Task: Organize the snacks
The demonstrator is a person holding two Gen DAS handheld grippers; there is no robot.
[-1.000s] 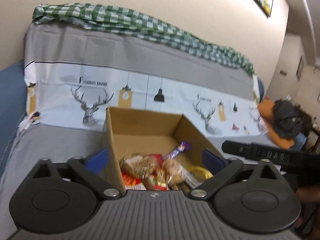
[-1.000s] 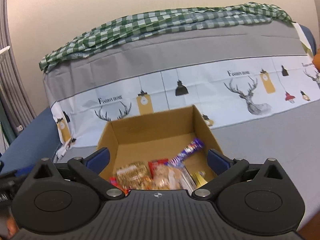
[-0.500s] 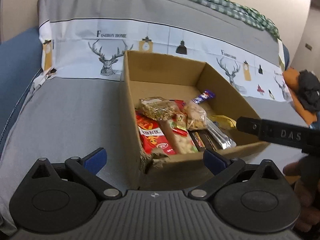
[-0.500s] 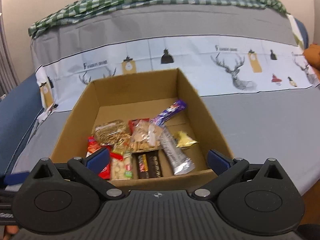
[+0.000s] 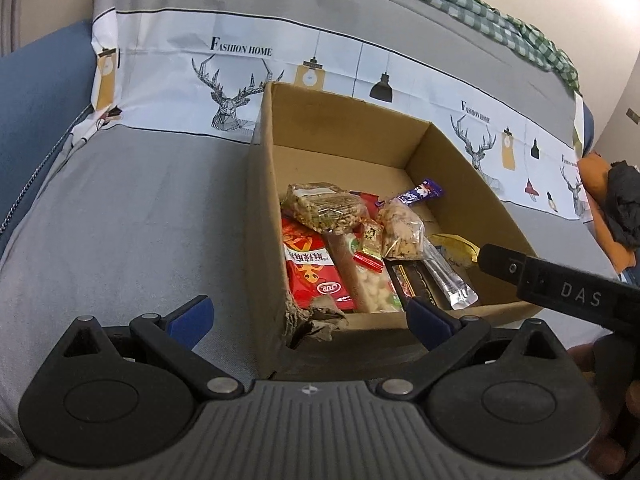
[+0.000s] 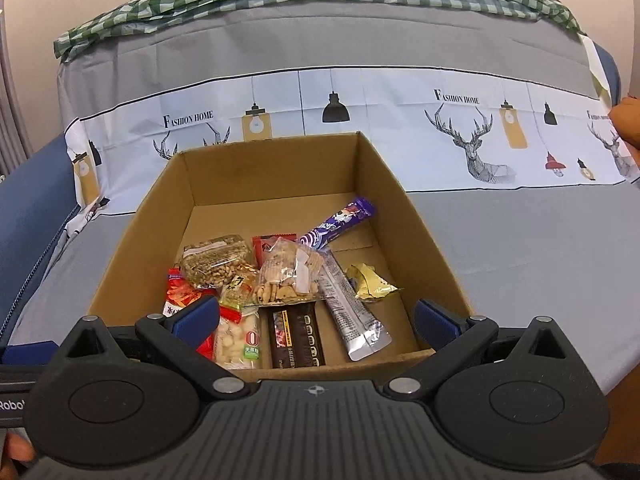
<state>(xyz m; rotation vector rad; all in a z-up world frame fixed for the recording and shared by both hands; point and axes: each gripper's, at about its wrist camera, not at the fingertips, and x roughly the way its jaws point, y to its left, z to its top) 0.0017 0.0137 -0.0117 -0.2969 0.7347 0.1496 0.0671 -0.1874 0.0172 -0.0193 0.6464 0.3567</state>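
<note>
Left wrist view: the left gripper [image 5: 308, 316], jaws spread and empty, hovers over the near left corner of the cardboard box [image 5: 460, 152], snacks [image 5: 360, 248] heaped just beyond it. Right wrist view: the right gripper [image 6: 318, 318], also wide and empty, faces the near wall, packets [image 6: 280, 292] between its fingers. Whether sorting is starting or done can't be judged.
</note>
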